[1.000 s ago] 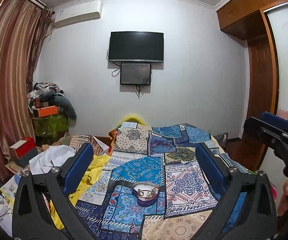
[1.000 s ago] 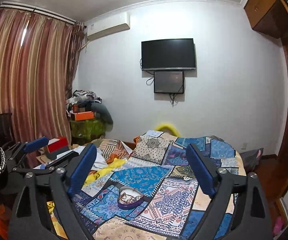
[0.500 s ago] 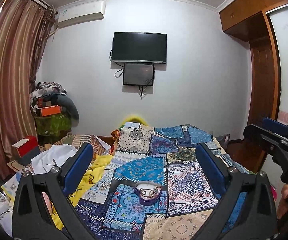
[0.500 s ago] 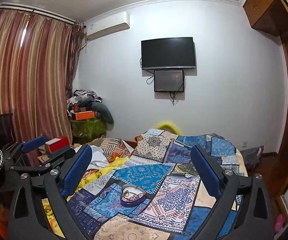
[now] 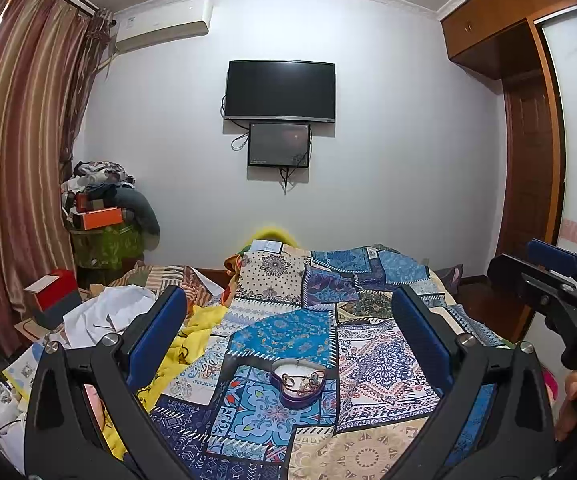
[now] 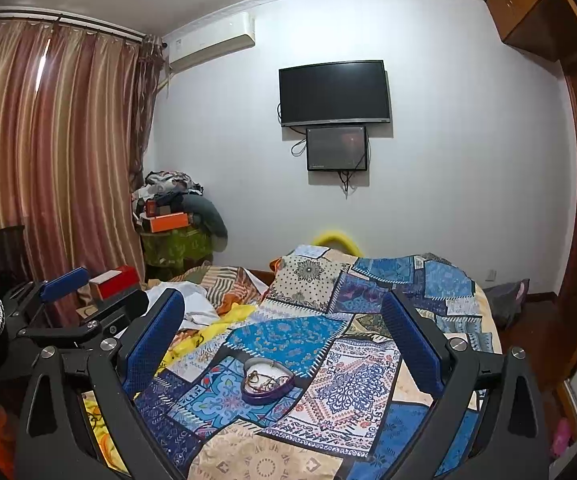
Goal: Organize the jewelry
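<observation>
A purple heart-shaped box [image 5: 299, 384] with a white lining lies open on the patchwork bedspread [image 5: 364, 364]. Tangled gold and dark jewelry lies inside it. It also shows in the right wrist view [image 6: 266, 381]. My left gripper [image 5: 288, 320] is open and empty, held above the bed well short of the box. My right gripper [image 6: 282, 320] is open and empty too, at a similar distance. The right gripper shows at the right edge of the left wrist view [image 5: 560, 280]; the left gripper shows at the left edge of the right wrist view [image 6: 76, 312].
A yellow cloth [image 5: 192, 332] and white papers [image 5: 108, 312] lie on the bed's left side. A red box [image 5: 50, 288] and a cluttered stand [image 5: 104, 236] are by the striped curtain [image 5: 12, 168]. A TV [image 5: 279, 91] hangs on the far wall; a wooden door [image 5: 528, 168] is right.
Both grippers have shifted slightly; the heart-shaped box sits a little lower and more central between the fingers in each view. Both stay open.
</observation>
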Available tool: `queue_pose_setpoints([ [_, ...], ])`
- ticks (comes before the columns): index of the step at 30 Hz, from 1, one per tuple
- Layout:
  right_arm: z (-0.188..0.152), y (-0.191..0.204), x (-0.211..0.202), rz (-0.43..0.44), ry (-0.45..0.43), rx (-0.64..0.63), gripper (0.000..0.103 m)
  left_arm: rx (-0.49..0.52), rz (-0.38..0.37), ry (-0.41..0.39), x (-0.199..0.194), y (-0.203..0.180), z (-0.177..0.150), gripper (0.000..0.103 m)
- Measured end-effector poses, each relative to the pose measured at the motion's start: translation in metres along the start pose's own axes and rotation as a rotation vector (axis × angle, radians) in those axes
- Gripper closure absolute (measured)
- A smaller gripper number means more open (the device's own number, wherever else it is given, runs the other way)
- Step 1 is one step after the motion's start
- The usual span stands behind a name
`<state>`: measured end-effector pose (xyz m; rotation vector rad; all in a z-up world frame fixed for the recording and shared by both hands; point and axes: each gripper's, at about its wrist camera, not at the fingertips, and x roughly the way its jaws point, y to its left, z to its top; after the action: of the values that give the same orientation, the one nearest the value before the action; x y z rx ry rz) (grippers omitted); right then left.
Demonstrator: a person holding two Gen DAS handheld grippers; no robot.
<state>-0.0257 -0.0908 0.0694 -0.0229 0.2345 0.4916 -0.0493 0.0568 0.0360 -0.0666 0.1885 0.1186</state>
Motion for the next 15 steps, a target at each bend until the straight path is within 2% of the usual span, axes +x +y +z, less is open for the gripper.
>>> queue_pose_setpoints([
  [15, 0.0027, -0.0017, -0.0004, -0.001, 0.005, 0.007, 0.005, -0.013, -0.011, 0.008, 0.0035, 0.0065, 0.0001, 0.0],
])
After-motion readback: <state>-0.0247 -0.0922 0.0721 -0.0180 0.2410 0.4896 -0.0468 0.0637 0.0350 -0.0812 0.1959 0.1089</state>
